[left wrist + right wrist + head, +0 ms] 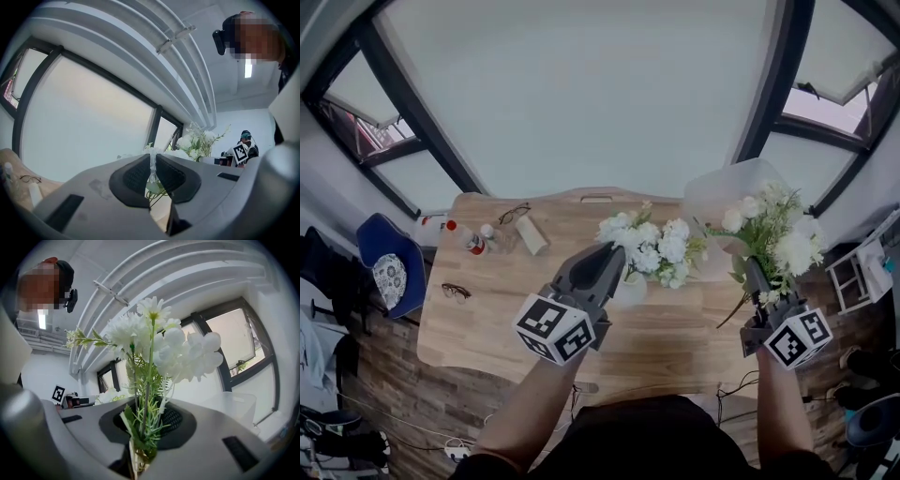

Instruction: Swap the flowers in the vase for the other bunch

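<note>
In the head view my left gripper (pixel 615 253) reaches level into the base of a white flower bunch (pixel 652 246) that stands over a pale vase (pixel 630 289). In the left gripper view its jaws (pixel 151 161) are shut on a thin translucent strip of that bunch, with stems showing below. I cannot tell whether the vase is on the table. At the right my right gripper (pixel 754 274) holds the other bunch (pixel 776 234) upright. It is white flowers with green sprigs, and the jaws (pixel 145 420) are shut on its stems (pixel 140 427).
The wooden table (pixel 487 319) carries two pairs of glasses (pixel 514 214) (pixel 456 292), small bottles (pixel 474 242) and a pale block (pixel 532 234) at its far left. A translucent white container (pixel 722 197) stands behind the right bunch. A blue chair (pixel 389 267) stands left of the table.
</note>
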